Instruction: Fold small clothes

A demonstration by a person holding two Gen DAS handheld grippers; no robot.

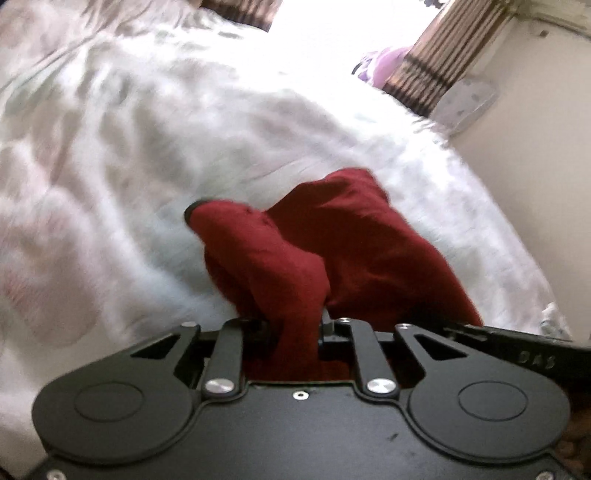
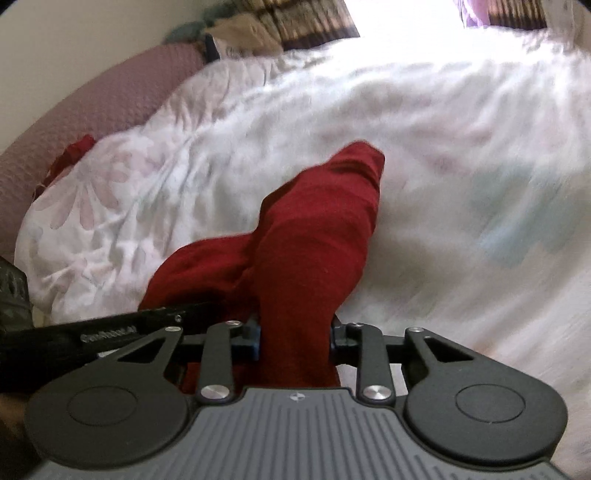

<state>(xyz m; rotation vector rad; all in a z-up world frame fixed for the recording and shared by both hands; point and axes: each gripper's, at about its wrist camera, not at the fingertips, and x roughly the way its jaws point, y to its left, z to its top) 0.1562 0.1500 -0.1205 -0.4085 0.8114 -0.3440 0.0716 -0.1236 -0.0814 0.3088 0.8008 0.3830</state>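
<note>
From my left wrist camera I see the left gripper (image 1: 295, 325) closed on a fold of the dark red garment (image 1: 332, 240). The cloth comes up between the two jaws and covers the fingers, so their tips are hidden, apart from one dark tip that shows at the far left end of the cloth. The rest of the garment spreads to the right and lies on the white floral bedsheet (image 1: 147, 147). At the right edge I see part of the other gripper, black, just beside the cloth.

From my right wrist camera, the right gripper (image 2: 295, 332) is also closed on the dark red garment (image 2: 317, 229), which rises between the blue finger pads (image 2: 251, 334) and hides the tips. The white floral bedsheet (image 2: 443, 166) is under it. A mauve headboard (image 2: 92, 122) stands at the left, and striped curtains (image 2: 306, 22) hang at the far side. Both pictures are blurred.
</note>
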